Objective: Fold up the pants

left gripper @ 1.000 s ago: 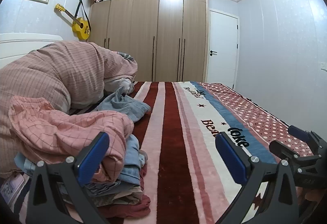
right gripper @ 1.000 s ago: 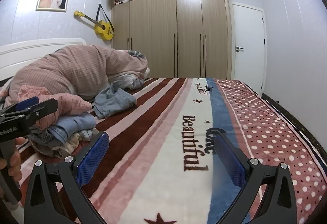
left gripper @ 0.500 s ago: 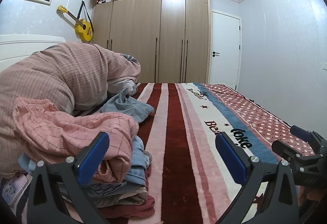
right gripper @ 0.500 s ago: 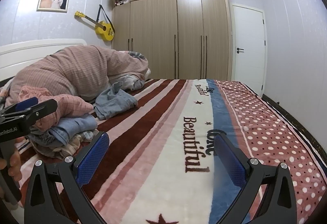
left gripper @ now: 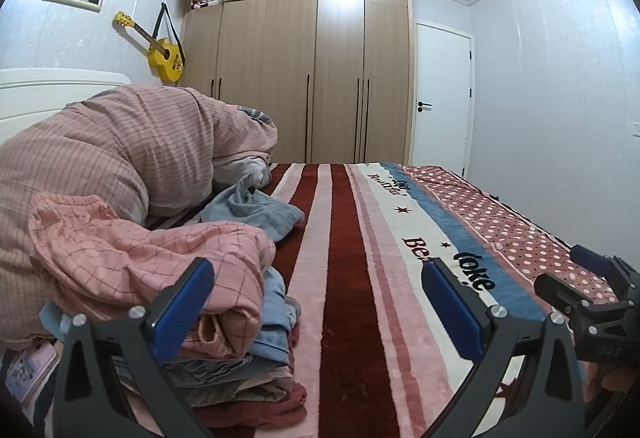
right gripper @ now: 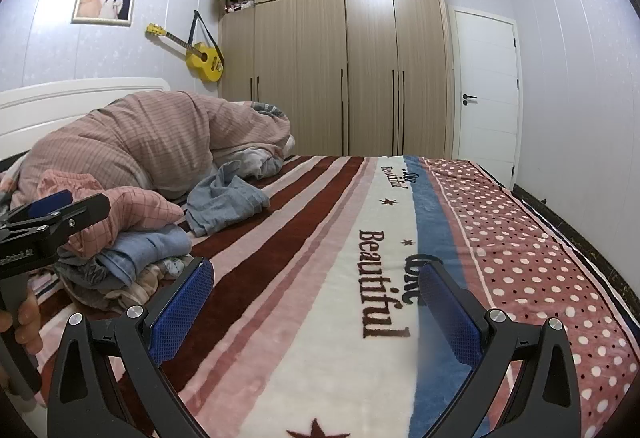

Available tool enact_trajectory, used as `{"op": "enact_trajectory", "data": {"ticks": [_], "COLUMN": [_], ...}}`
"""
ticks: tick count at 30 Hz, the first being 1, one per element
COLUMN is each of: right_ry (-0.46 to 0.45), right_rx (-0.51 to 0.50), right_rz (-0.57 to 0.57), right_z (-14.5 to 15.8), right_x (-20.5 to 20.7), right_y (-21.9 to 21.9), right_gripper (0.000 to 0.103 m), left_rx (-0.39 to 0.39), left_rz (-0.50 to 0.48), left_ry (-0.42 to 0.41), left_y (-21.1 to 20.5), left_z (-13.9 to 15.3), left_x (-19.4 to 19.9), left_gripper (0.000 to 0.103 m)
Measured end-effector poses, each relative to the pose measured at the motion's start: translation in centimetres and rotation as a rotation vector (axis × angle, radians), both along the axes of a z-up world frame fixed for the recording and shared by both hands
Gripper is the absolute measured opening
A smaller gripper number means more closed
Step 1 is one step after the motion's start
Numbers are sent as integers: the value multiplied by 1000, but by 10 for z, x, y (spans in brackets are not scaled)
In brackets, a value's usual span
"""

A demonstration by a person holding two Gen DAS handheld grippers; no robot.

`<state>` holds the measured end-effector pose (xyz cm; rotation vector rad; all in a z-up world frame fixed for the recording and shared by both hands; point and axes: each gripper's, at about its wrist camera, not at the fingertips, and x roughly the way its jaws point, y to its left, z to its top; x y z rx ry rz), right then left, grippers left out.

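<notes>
Both blue-padded grippers, left (left gripper: pixel 316 302) and right (right gripper: pixel 316 306), hover wide and empty above the striped plush blanket (right gripper: pixel 320 238), likely approaching the heaped pile of crumpled clothes (left gripper: pixel 192 278) (pants not distinguishable).

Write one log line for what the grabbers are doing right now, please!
stage: before pickup | left gripper: open, empty, by clothes pile | right gripper: open, empty, over blanket | pants: none held

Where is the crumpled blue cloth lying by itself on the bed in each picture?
Left wrist view: the blue cloth lies left of centre, just beyond the pink checked garment topping the clothes pile.
Right wrist view: it lies left of centre, on the dark red stripes, right of the pile.
Shared landmark: the yellow guitar on the wall, up and to the left of the cloth in both.
</notes>
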<state>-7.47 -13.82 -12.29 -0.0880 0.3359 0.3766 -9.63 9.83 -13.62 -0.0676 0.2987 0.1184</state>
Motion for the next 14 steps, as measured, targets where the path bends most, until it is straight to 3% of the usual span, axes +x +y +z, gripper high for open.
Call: {"op": "enact_trajectory", "data": {"ticks": [14], "right_ry": [0], "right_rx": [0], "right_rz": [-3], "right_z": [2], "right_x": [-1], "right_y": [2], "right_gripper": [102], "left_rx": [-7], "left_rz": [3], "left_ry": [-8], "left_y": [7], "left_z": [0], "left_x": [0], "left_gripper": [102]}}
